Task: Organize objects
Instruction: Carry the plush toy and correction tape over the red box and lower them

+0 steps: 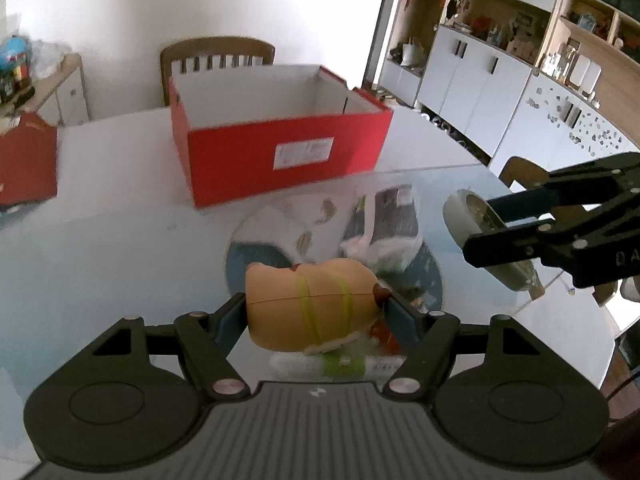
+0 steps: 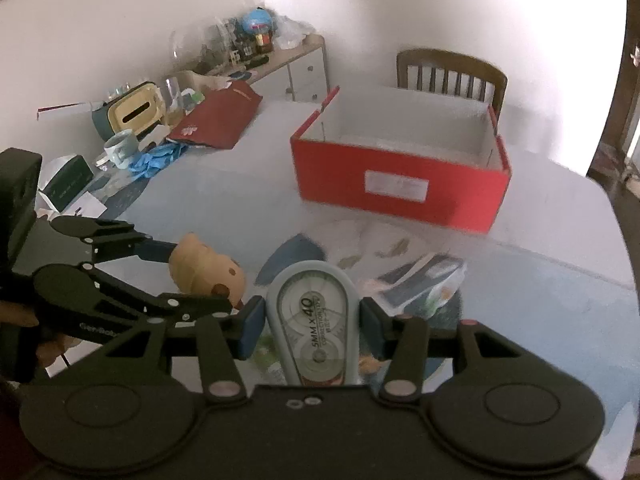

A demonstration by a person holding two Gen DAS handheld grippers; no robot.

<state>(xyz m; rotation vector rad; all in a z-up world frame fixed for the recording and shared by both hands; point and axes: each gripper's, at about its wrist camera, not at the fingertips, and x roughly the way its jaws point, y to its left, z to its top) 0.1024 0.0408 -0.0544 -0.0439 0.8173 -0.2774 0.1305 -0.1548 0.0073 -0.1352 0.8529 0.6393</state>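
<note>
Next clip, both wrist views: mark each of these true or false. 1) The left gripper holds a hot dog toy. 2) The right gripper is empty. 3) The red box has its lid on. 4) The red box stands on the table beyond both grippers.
1) True: the left gripper is shut on the hot dog toy.
2) False: the right gripper is shut on a correction tape dispenser.
3) False: the red box is open on top, its white inside showing.
4) True: it stands on the table, ahead of both.
</note>
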